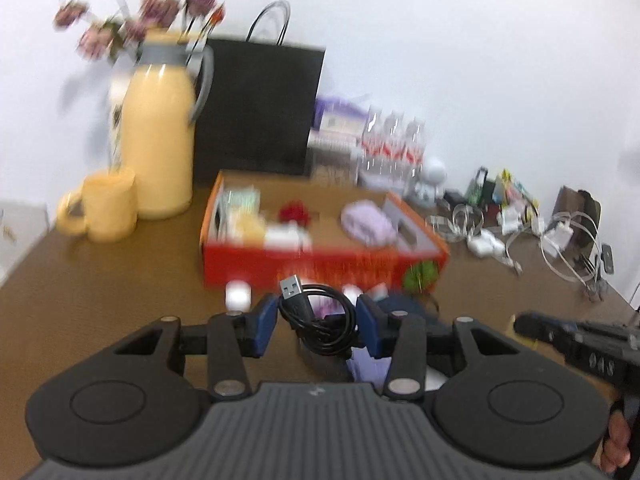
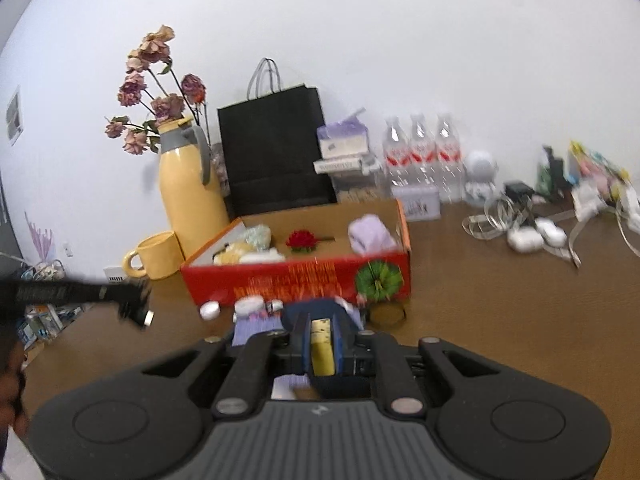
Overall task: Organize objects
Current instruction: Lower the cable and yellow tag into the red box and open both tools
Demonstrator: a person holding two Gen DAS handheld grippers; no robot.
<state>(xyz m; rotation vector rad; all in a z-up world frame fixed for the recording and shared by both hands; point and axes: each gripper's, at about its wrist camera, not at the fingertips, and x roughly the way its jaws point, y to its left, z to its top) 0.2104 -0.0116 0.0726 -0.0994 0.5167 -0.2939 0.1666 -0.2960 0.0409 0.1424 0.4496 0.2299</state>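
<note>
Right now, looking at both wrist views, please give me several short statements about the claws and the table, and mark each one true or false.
1. The left claw holds a coiled black USB cable. True.
2. The right claw is empty. False: it is shut on a pale yellow block.
3. A red flower lies inside the red box. True.
4. The yellow mug stands inside the box. False: it stands on the table, beside the yellow thermos jug.
5. Three water bottles stand near the wall. True.
</note>
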